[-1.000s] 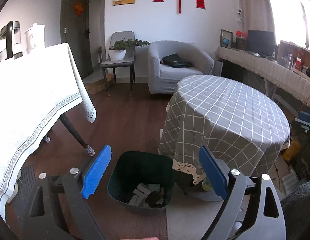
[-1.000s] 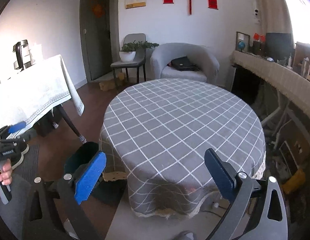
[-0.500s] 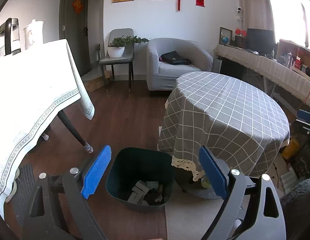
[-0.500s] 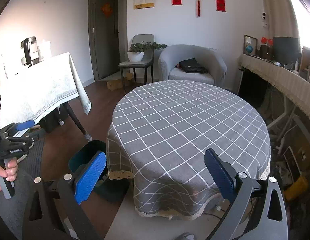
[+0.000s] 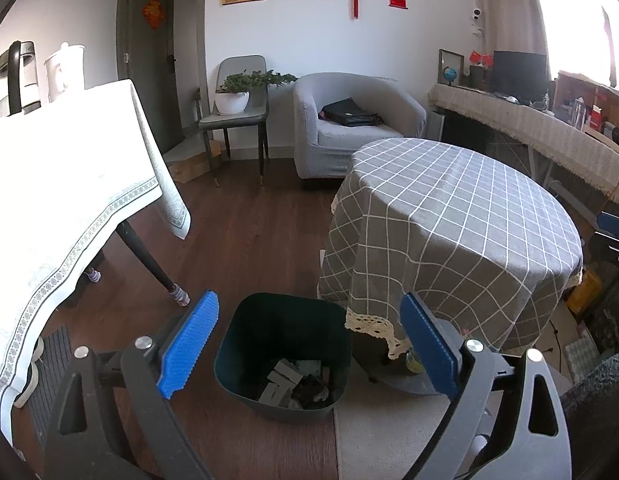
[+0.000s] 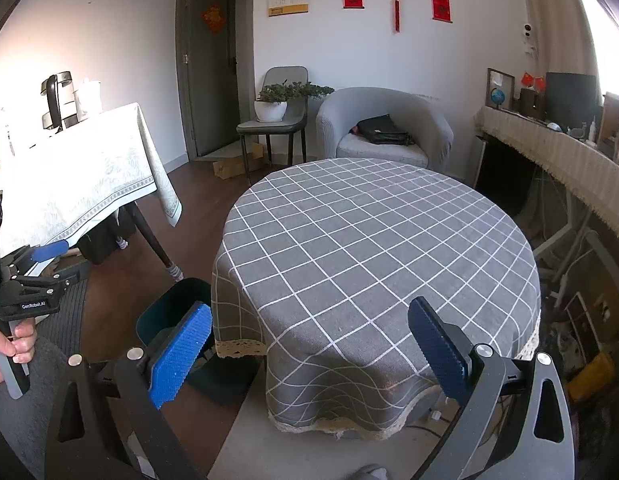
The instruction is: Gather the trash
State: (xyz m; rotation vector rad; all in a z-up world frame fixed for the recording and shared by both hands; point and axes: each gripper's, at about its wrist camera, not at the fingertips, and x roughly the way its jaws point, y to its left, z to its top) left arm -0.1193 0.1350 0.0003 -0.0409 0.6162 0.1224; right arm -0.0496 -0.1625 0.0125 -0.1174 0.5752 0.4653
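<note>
While the left claw [image 5: 309,338] hangs above the dark green bin [image 5: 283,354], its blue pads stand wide apart with nothing between them. The bin sits on the wood floor just beside the round desk [image 6: 373,240] with the grey checked cloth; scraps of trash [image 5: 295,382] lie at its bottom. The right claw [image 6: 309,350], likewise spread and empty, faces the desk top, on which no litter is visible. Compared with the view one second ago, both cameras have risen and drawn back slightly, the bin appearing lower and smaller. This suggests a deposit is complete and the collection is finished or nearly so.
</note>
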